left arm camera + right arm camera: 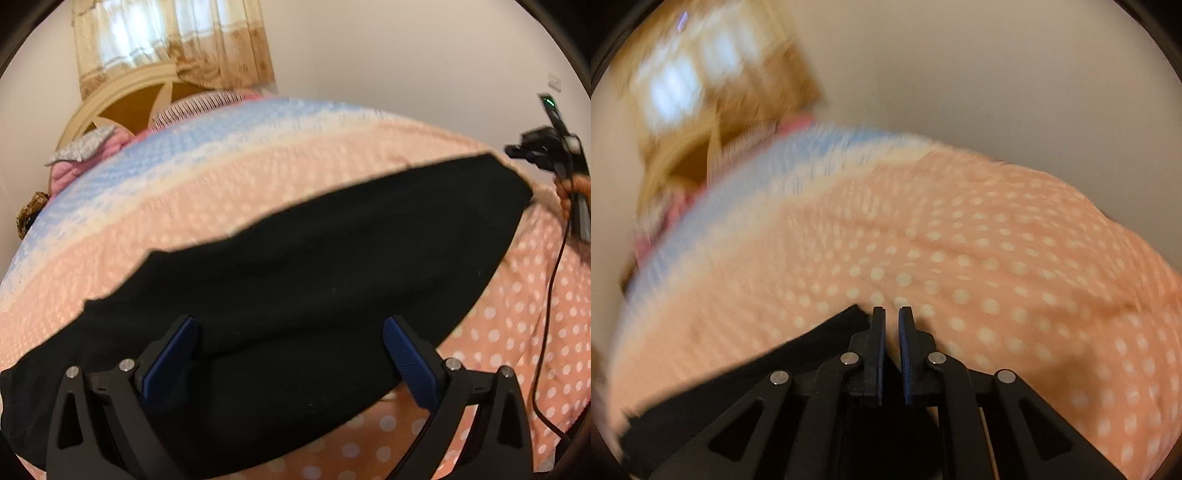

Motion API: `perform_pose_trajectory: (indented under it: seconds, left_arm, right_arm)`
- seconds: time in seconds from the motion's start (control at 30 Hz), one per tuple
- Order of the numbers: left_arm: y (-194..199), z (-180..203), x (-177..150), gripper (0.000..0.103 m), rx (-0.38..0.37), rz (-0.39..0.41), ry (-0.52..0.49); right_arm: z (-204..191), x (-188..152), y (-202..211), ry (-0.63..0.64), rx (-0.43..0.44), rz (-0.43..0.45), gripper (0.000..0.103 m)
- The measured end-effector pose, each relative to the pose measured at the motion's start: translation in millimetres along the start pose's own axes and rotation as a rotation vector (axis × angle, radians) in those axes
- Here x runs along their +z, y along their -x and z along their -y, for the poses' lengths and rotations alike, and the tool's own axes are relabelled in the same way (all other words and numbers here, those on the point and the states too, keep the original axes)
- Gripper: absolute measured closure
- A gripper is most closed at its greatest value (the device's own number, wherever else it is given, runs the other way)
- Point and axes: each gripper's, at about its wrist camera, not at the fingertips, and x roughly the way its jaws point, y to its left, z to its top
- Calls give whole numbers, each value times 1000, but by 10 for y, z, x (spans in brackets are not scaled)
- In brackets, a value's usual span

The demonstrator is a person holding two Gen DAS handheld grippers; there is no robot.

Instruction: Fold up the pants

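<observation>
Two claws: left claw point(291, 354) apart over black pants point(295, 258); right claw point(892, 321) together, gripping nothing visible.

We carry two matching black plastic grippers. Our left gripper point(291, 354) has triangular cut-outs in its arms, round silver screws at the joints and ribbed blue pads point(404, 360). Our right gripper point(892, 332) shows the same build; a thin black cable point(550, 295) trails from it.
</observation>
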Motion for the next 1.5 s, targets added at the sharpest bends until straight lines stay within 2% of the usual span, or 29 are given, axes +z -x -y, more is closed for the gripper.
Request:
perform_pose_trajectory:
  seconds: [0.07,0.13,0.23,0.33,0.37,0.43,0.5,0.57,0.67,0.7,0.77,0.8,0.93,1.07,1.13,1.23,1.27,1.3,1.33,1.37,1.4,1.5]
  left_arm:
    - [61,-91,38,0,-32,30,44]
    - [38,-149,56,0,-57,28,87]
    - [-130,-114,1,0,-60,-35,106]
    - [-185,-11,-84,0,-25,-59,52]
    - [-146,8,-105,0,-18,-46,29]
    - [-64,-13,-114,0,-18,-40,6]
    - [46,-90,-105,0,-3,-19,17]
    - [126,-218,-75,0,1,1,56]
    - [225,-426,-26,0,8,29,148]
    - [248,-500,-11,0,9,37,180]
    - [239,-575,-3,0,9,42,215]
    - [233,-610,-6,0,12,41,229]
    - [130,-633,-37,0,20,9,249]
    - [102,-650,-78,0,20,-5,245]
    - [123,-682,-77,0,51,10,244]
    - [150,-808,-113,0,96,23,256]
    - [160,-829,-135,0,109,21,256]
    - [145,-884,-167,0,133,15,260]
    - [137,-925,-190,0,146,9,267]
    - [126,-1002,-236,0,157,-1,285]
    - [134,-1054,-264,0,160,-4,298]
    - [185,-1226,-347,0,188,0,331]
  right_arm:
    - [41,-109,329,-52,25,70,95]
    - [-70,-245,499,-14,39,65,95]
    - [-306,-518,526,79,110,-36,95]
    - [-448,-749,325,132,93,-172,95]
    - [-415,-806,196,110,72,-238,95]
    - [-286,-814,180,26,107,-239,95]
    - [-220,-751,211,-26,98,-275,95]
    - [-178,-680,377,-47,58,-220,95]
    - [-18,-482,662,-101,43,-56,93]
    - [29,-436,719,-123,36,-24,88]
    - [116,-371,714,-164,55,-20,47]
    - [135,-350,704,-174,65,-25,43]
    - [123,-317,616,-130,23,-20,43]
    - [177,-349,357,-99,2,-107,43]
    - [172,-392,197,-73,9,-152,43]
    - [79,-422,77,6,22,-161,43]
    - [11,-446,49,56,-1,-169,45]
    - [-42,-472,14,105,-38,-168,48]
    - [-98,-493,11,149,-68,-165,55]
    - [-121,-504,17,164,-57,-162,70]
    - [-130,-513,28,160,-36,-167,74]
    - [-145,-507,37,172,-51,-171,85]
